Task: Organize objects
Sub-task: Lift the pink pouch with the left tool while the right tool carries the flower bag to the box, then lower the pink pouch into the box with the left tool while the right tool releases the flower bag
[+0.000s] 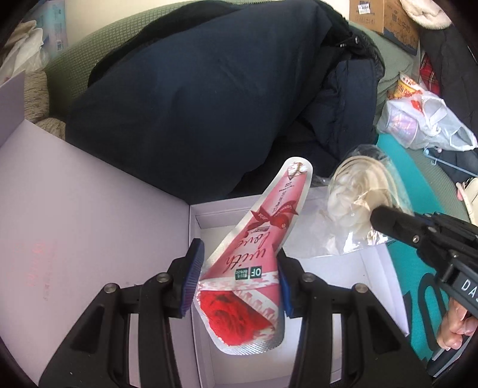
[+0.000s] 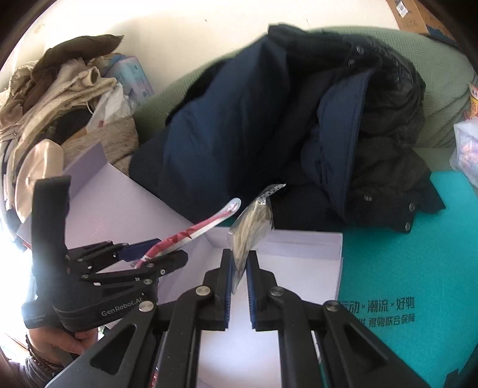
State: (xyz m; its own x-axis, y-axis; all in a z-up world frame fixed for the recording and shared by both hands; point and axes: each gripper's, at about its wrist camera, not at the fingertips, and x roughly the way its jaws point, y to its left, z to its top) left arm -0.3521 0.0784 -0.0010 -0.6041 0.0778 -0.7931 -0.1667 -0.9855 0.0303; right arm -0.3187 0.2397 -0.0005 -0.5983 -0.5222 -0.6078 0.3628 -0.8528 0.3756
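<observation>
Left gripper [image 1: 239, 280]: clamped on pink packet [image 1: 257, 238], long axis over box [image 1: 373, 268].
Right gripper [image 2: 239, 268]: clamped on clear bag [image 2: 254, 229], above box.

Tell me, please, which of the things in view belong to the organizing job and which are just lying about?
In the job:
- red and pink packet, held in left gripper
- clear bag of pale contents, held in right gripper
- open white box beneath both

Lying about:
- dark blue jacket
- plastic shopping bag
- cardboard carton
</observation>
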